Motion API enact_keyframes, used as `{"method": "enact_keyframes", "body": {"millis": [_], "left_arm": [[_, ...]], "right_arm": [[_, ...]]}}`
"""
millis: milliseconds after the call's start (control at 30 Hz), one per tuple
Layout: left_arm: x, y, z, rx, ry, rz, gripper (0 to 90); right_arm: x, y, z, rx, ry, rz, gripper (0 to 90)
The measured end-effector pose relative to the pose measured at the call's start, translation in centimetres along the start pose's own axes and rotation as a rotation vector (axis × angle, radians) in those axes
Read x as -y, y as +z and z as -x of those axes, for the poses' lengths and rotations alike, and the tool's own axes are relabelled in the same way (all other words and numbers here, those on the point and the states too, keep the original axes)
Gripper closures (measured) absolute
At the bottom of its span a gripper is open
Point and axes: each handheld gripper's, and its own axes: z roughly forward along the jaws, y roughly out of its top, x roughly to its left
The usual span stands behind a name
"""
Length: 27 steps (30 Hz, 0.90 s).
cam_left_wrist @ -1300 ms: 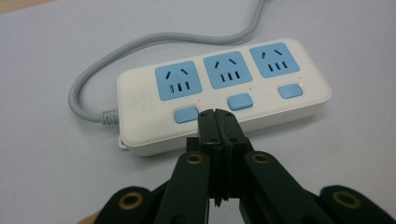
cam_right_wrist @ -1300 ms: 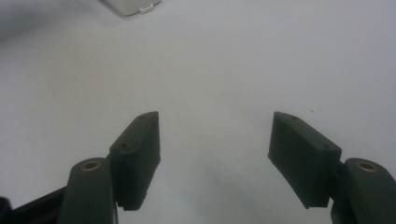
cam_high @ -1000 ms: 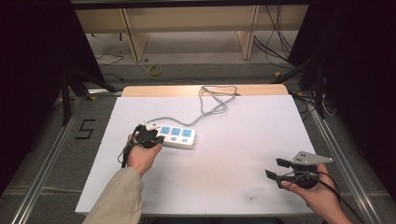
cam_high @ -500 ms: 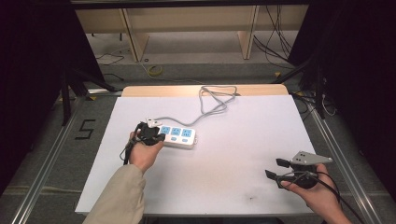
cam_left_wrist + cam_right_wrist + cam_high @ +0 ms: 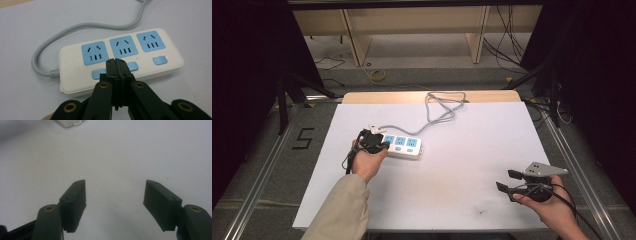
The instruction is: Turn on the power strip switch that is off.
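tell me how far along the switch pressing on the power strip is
Done: nothing I can confirm; no switch's state is readable. In hand: the left claw, shut with nothing between its jaws, has its tips over the white power strip, between the first two blue switches; contact is unclear. Left: seemingly all the pressing. The right claw is open, apart over the table.

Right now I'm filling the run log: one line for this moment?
left tool: shut, over white plastic power strip | right tool: open, empty
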Motion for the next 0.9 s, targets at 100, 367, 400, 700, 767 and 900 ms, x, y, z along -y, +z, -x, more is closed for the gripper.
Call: {"method": "enact_keyframes", "body": {"millis": [100, 367, 400, 700, 767, 900], "left_arm": [[-0.1, 0.1, 0.0, -0.004, 0.004, -0.003, 89.7], [-0.5, 0.6, 0.3, 0.002, 0.014, -0.002, 89.8], [-0.5, 0.6, 0.4, 0.004, 0.014, -0.003, 89.7], [-0.7, 1.2, 0.8, 0.013, 0.025, -0.01, 89.7], [-0.8, 1.2, 0.9, 0.016, 0.033, -0.013, 89.7], [-0.9, 1.5, 1.1, 0.023, 0.038, -0.015, 89.7]], "right_arm": [[0.0, 0.0, 0.0, -0.001, 0.001, -0.001, 34.9], [0.0, 0.0, 0.0, 0.0, 0.0, -0.002, 34.9], [0.0, 0.0, 0.0, 0.0, 0.001, -0.002, 34.9], [0.0, 0.0, 0.0, -0.003, -0.001, -0.003, 35.0], [0.0, 0.0, 0.0, -0.003, 0.0, -0.003, 35.0], [0.0, 0.0, 0.1, -0.003, 0.005, -0.003, 35.0]]}}
